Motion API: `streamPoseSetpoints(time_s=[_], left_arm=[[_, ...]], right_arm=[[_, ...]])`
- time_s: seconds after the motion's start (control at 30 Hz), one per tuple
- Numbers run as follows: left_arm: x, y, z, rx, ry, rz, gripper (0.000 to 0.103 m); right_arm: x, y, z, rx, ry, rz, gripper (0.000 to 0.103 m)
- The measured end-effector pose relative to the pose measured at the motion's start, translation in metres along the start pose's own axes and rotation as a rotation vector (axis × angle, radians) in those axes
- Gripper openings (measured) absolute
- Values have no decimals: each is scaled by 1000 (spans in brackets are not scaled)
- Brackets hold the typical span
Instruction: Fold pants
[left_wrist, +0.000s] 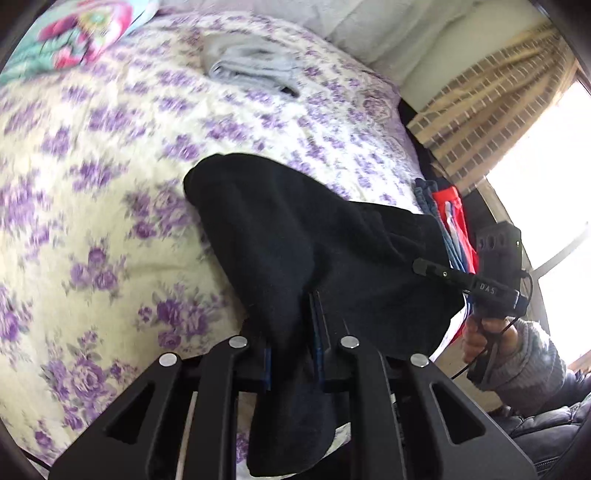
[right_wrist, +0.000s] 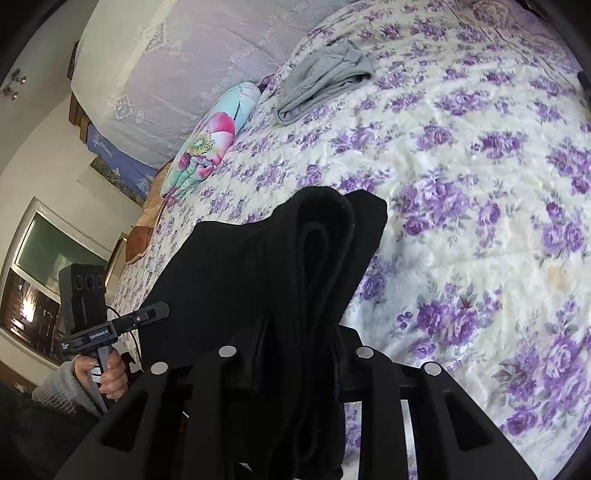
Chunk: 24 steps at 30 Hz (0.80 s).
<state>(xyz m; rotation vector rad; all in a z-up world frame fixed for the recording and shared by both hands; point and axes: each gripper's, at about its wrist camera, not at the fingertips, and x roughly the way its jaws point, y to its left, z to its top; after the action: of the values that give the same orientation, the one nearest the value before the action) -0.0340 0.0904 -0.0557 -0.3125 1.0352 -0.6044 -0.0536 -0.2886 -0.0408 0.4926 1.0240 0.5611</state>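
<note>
Readable text: "DAS" on the right gripper (left_wrist: 419, 266) body as seen from the left wrist; "GenRobot.AI" on the left gripper (right_wrist: 162, 308) body as seen from the right wrist. Nothing else legible.

Black pants (left_wrist: 314, 236) are bunched and folded over, held between both grippers above the floral bedspread (left_wrist: 92, 184). Long axis runs roughly from one gripper to the other, with loose ends hanging down past each set of jaws toward the cameras.

Left gripper: jaws nearly shut, clamped on a thin fold of the pants; cloth rises ahead of the fingers and drapes below them.

Right gripper: jaws partly closed on a thicker rolled bundle of the pants, pads pressing the cloth.

Grey folded garment (right_wrist: 325, 79) lies well apart, farther up the bed. Flowered pillow (right_wrist: 210, 140) sits at the bed edge.
</note>
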Motion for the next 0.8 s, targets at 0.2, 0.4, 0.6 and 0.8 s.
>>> streamPoseSetpoints(time_s=[0.2, 0.4, 0.6, 0.8], left_arm=[[-21, -28, 30, 110, -63, -17, 14], [-61, -65, 109, 218, -208, -34, 14], [-88, -105, 199, 330, -347, 20, 14], [-80, -118, 278, 335, -464, 111, 14]], right_arm=[[-40, 29, 19, -70, -83, -41, 26], [-95, 82, 86, -209, -240, -69, 26], [-131, 118, 169, -333, -397, -116, 26], [-129, 116, 264, -349, -562, -83, 26]])
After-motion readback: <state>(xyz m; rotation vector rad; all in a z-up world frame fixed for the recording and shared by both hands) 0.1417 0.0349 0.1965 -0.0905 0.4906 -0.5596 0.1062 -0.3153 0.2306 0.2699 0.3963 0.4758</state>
